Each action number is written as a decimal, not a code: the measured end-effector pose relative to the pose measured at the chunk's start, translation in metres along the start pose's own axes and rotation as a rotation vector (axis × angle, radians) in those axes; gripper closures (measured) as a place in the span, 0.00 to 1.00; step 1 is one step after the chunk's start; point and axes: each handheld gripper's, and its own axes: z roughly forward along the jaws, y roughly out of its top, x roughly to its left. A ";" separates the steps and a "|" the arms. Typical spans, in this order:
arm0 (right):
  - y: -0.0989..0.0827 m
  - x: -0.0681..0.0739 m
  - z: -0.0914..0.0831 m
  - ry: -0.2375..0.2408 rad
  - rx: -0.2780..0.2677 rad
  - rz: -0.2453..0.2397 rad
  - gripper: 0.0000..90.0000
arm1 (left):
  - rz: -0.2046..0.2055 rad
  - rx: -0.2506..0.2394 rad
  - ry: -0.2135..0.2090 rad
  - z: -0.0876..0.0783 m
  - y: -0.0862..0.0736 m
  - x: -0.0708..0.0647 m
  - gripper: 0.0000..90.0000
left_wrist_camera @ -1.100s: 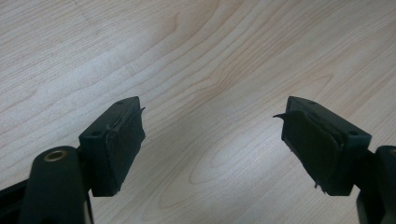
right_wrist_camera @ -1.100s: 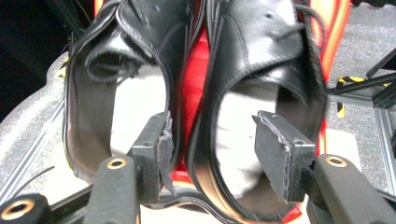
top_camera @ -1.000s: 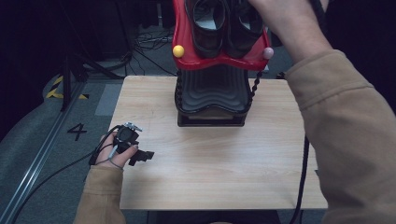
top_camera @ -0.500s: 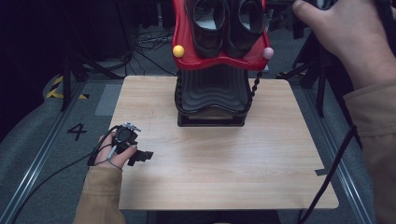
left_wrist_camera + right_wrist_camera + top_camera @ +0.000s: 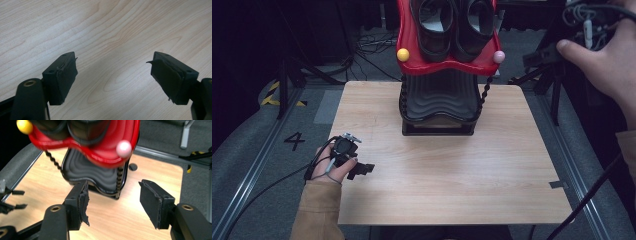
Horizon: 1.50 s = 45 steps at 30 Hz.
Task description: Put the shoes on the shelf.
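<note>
A two-tier shoe rack stands at the table's far middle. Its red top tray (image 5: 412, 50) carries a pair of black shoes (image 5: 452, 25), and the ribbed black lower tray (image 5: 439, 100) holds nothing. In the right gripper view the red top tray (image 5: 110, 155) looms close ahead. My left gripper (image 5: 364, 169) rests on the wood near the front left edge; it (image 5: 113, 65) is open over bare tabletop. My right gripper (image 5: 537, 57) is held high off the table's far right corner. It (image 5: 113, 192) is open and holds nothing, facing the rack.
A yellow ball (image 5: 402, 54) and a pink ball (image 5: 498, 56) cap the red tray's front corners, and black beaded posts (image 5: 484, 92) join the tiers. The wooden table (image 5: 452, 175) is bare in front of the rack. Stands and cables crowd the floor behind.
My right hand has drawn away from the shoes on the red tray, moving right and off past the table's corner. The left gripper has stayed put.
</note>
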 end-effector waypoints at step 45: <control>-0.211 -0.053 0.173 0.214 0.066 -0.081 0.44 | -0.035 -0.020 0.019 -0.012 -0.029 0.002 0.24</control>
